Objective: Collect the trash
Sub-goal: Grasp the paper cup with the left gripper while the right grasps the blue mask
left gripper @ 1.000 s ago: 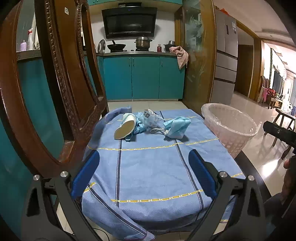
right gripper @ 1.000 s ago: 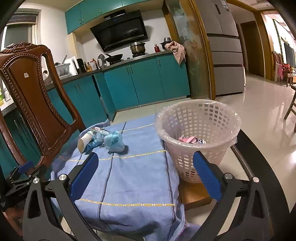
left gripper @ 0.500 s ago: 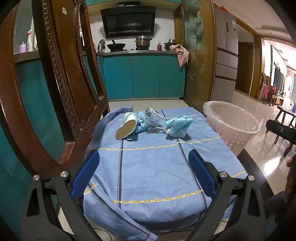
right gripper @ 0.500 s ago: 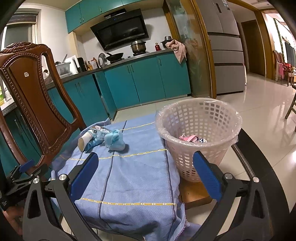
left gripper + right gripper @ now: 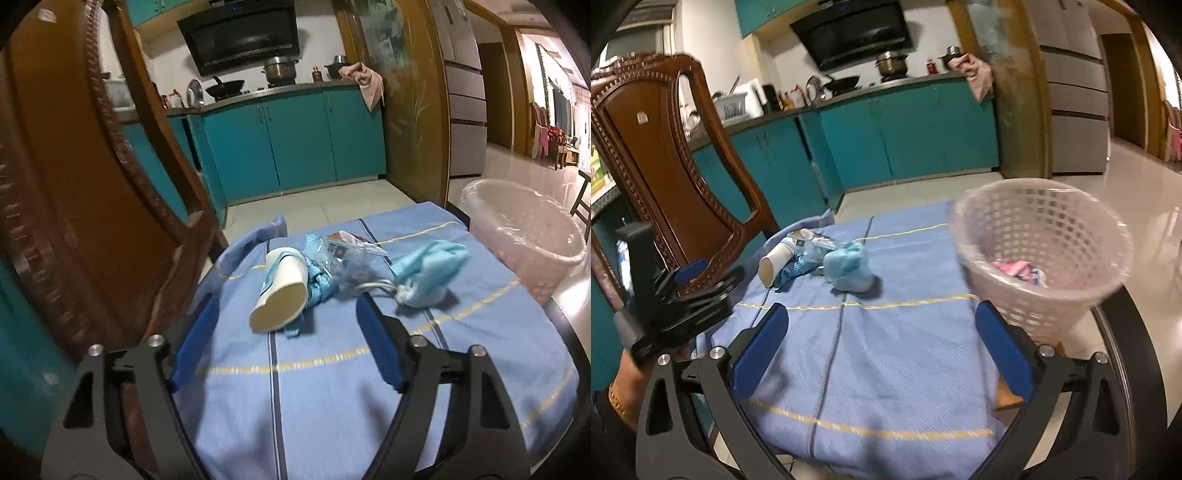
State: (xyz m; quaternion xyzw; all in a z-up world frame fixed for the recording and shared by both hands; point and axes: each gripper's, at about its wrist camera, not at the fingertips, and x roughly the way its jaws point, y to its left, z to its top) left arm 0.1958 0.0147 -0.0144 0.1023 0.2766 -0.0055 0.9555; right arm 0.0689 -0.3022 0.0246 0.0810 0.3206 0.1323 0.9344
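Step in hand, by my read: the approach to the first pick, nothing lifted yet. Left gripper (image 5: 284, 325) is open w/ jaws that have just been narrowing; nothing sits between them, the paper cup (image 5: 282, 291) lies just past the tips at 12 o'clock, on its side, mouth toward the camera. Crumpled wrapper (image 5: 332, 258) touches the cup at its 2 o'clock; the light-blue wad (image 5: 428, 273) w/ a white loop is near, at 3 o'clock of the cup. All on the blue cloth (image 5: 332, 387).

Right gripper (image 5: 879, 332) is open and empty, over bare cloth. Basket (image 5: 1041, 236), plastic-lined, stands at 2 o'clock in the right wrist view, beside the table edge, some pink scraps already inside. Chair (image 5: 668, 155) at 10 o'clock.

Next move likely calls for: left tips fwd so the pads straddle the cup wall, then squeeze gently, as thin paper should crush easily. Then carry rightward to the basket. The wrapper may drag along.
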